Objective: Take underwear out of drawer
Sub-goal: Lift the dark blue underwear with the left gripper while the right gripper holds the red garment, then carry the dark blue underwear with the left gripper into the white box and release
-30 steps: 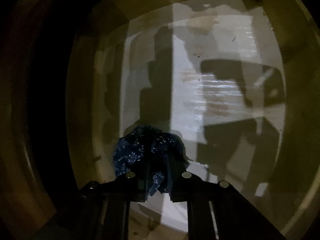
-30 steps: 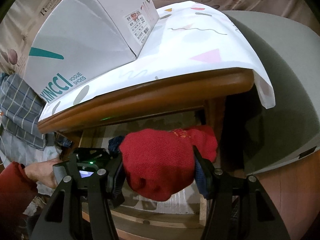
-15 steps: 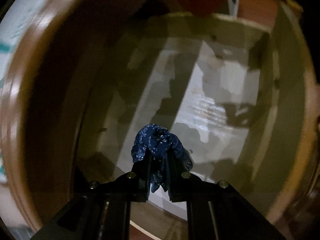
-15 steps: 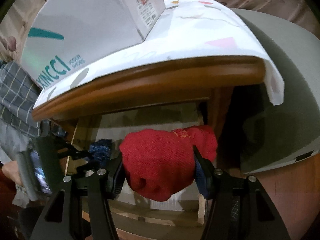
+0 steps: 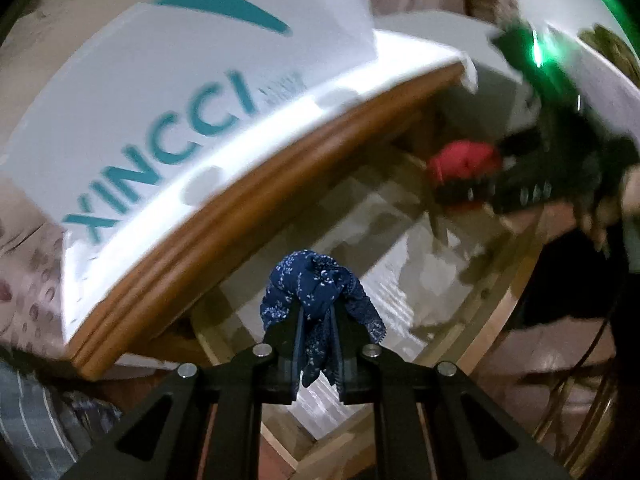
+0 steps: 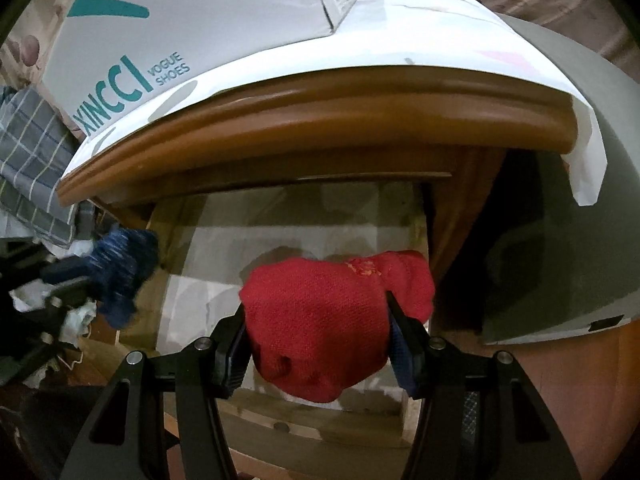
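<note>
Dim bedroom light falls on the wooden nightstand point(image 6: 320, 128), its rounded brown top edge curving across both of my views above the open drawer point(image 6: 280, 240).

Nearest in the left wrist view, my left gripper point(image 5: 316, 344) is clenched on the navy underwear point(image 5: 316, 292), a soft bunch of dark blue fabric with tiny white flecks and a lacy edge. It bulges above the black fingers and a tail hangs down between them. In the right wrist view this same bundle appears only as a blur at the left, near the drawer's left side.

My right gripper point(image 6: 320, 344) grasps the red underwear point(image 6: 324, 320), a coarse, knit-looking wad pinched between the blue-faced pads, swelling out over and under them. It hangs over the near part of the drawer, above its pale lining.

Behind both bundles the drawer's light wood walls frame a whitish liner crossed by shadows; I cannot make out what lies at the back.

On top sits a white paper sheet point(image 6: 440, 40) printed with pastel shapes, its right corner drooping over the edge. Farther left, a white shoebox point(image 6: 200, 12) with teal lettering is cut off at the top. Checked grey cloth point(image 6: 28, 152) lies at the far left.
</note>
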The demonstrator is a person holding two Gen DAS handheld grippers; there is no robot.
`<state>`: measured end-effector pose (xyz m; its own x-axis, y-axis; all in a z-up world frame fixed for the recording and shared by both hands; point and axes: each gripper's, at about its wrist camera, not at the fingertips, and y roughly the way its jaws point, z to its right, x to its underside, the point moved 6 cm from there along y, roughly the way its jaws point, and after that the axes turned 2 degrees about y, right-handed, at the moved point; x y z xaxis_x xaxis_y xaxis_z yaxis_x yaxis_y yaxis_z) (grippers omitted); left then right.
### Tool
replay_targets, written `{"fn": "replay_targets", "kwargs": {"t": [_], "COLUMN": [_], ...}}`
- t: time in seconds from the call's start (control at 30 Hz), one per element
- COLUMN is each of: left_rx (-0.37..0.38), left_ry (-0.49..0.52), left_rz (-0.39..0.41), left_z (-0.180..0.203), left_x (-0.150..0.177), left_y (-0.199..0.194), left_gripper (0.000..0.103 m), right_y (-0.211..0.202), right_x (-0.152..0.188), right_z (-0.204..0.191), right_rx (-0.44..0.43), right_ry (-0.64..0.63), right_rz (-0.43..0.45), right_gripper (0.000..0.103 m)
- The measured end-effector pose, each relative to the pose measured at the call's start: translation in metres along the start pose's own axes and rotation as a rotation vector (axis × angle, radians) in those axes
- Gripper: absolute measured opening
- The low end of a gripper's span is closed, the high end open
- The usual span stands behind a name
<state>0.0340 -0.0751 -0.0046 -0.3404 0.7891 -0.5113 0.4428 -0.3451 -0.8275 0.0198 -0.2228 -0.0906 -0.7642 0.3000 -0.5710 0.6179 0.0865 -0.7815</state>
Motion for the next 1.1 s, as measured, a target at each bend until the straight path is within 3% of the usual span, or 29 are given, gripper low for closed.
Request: {"fn": "replay_targets", "kwargs": {"t": [0.33,0.7,1.1], "left_rx": [-0.057,-0.18,-0.257], "left_ry": [-0.139,-0.244,-0.301], "left_rz": [0.139,0.251,0.25], "left_z": [-0.022,-0.083,-0.14], "left_x": [-0.034,-0.102,-0.168], "left_y": [-0.079,-0.165,-0.163], "left_gripper": [0.012,0.012,0.012], "right_y": [0.003,0.011,0.012], "right_x": [0.004,0.005,0.006], "right_z": [-0.002,-0.008,-0.009], "right_rx": [0.029,0.042,0.039], "right_ry": [-0.042,-0.059,-0.06], "right_rz": [-0.014,-0.03,-0.044], "right_gripper": [0.056,0.056,0.056]}}
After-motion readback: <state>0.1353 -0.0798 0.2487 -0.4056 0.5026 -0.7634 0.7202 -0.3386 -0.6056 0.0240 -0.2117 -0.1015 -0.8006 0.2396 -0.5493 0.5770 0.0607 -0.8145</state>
